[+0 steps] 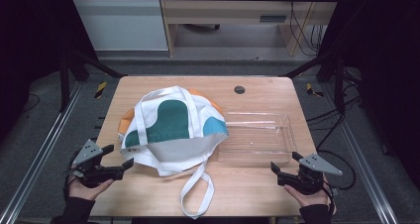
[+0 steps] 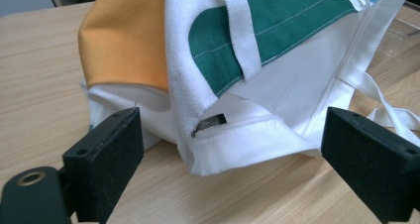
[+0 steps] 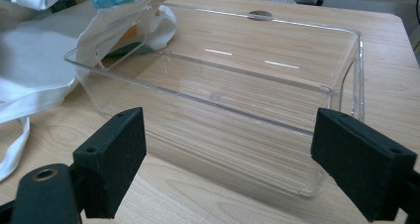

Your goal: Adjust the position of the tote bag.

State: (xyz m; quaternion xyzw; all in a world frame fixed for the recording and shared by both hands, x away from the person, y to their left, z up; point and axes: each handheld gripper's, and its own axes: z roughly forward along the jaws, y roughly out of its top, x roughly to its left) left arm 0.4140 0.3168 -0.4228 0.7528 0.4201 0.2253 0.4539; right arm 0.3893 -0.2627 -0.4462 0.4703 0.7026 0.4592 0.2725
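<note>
A clear plastic tray (image 3: pixel 223 100) sits on a wooden table (image 3: pixel 386 80), just beyond the right gripper (image 3: pixel 225 164), whose black jaws stand wide apart with nothing between them. At the tray's far left corner, a white patterned cloth bag (image 3: pixel 44 65) drapes over its rim.

No legible text anywhere.

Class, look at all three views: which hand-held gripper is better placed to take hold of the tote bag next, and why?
The left hand-held gripper: its open jaws already face the tote bag at its near hem. The right hand-held gripper, also open, faces the clear tray.
</note>
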